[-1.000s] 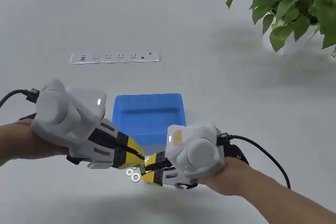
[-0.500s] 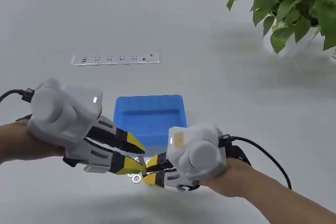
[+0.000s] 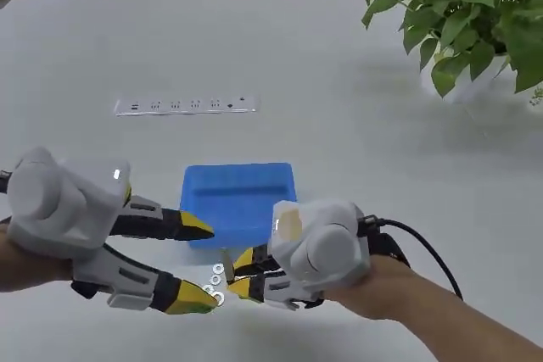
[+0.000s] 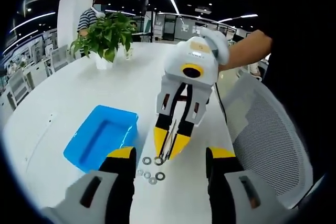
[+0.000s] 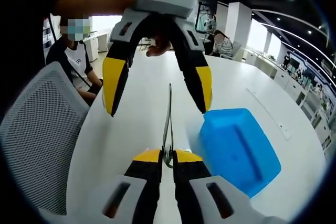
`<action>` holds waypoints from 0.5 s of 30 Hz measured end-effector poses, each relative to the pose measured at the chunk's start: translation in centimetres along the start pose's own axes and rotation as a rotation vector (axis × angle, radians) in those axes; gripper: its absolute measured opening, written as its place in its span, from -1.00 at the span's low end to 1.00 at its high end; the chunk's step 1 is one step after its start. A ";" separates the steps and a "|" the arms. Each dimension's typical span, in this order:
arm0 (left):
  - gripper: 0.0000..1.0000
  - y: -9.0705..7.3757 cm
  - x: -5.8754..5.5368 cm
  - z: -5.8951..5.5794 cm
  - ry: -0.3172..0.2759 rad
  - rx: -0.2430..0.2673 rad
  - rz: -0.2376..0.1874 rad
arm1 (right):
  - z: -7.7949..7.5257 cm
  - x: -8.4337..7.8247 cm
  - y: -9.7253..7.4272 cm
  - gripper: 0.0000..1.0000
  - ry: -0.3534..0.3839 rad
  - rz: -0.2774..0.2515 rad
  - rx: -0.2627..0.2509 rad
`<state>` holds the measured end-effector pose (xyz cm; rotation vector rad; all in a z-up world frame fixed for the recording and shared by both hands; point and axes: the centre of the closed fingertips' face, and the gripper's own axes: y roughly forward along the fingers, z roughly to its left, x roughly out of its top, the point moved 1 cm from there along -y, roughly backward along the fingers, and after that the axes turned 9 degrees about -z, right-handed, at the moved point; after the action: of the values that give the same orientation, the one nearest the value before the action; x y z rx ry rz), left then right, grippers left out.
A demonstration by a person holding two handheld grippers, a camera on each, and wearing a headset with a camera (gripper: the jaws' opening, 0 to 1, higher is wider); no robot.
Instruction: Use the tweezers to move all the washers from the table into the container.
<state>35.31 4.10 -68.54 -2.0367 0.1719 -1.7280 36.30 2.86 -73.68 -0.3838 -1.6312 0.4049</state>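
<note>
Currently held: tweezers, clamped between the closed fingers of the right gripper.
Left gripper: fingers spread wide, empty, lower left of the head view.
Washers: loose cluster on the desk, lower centre, just below the blue container.
Step in hand, likely: lower the tweezer tips over one washer's rim, pinch gently, lift straight.
Surface: smooth white, probably slippery for flat rings.
Room: power strip upper left, plant upper right.
</note>
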 end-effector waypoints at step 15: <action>0.65 -2.0 -0.9 0.9 -0.035 0.119 -0.016 | -2.5 3.7 -1.8 -0.82 -0.009 -0.049 -0.045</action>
<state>35.59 6.47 -68.61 -1.9854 0.0408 -1.6696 38.46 3.17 -69.36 -0.3751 -1.6577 0.3343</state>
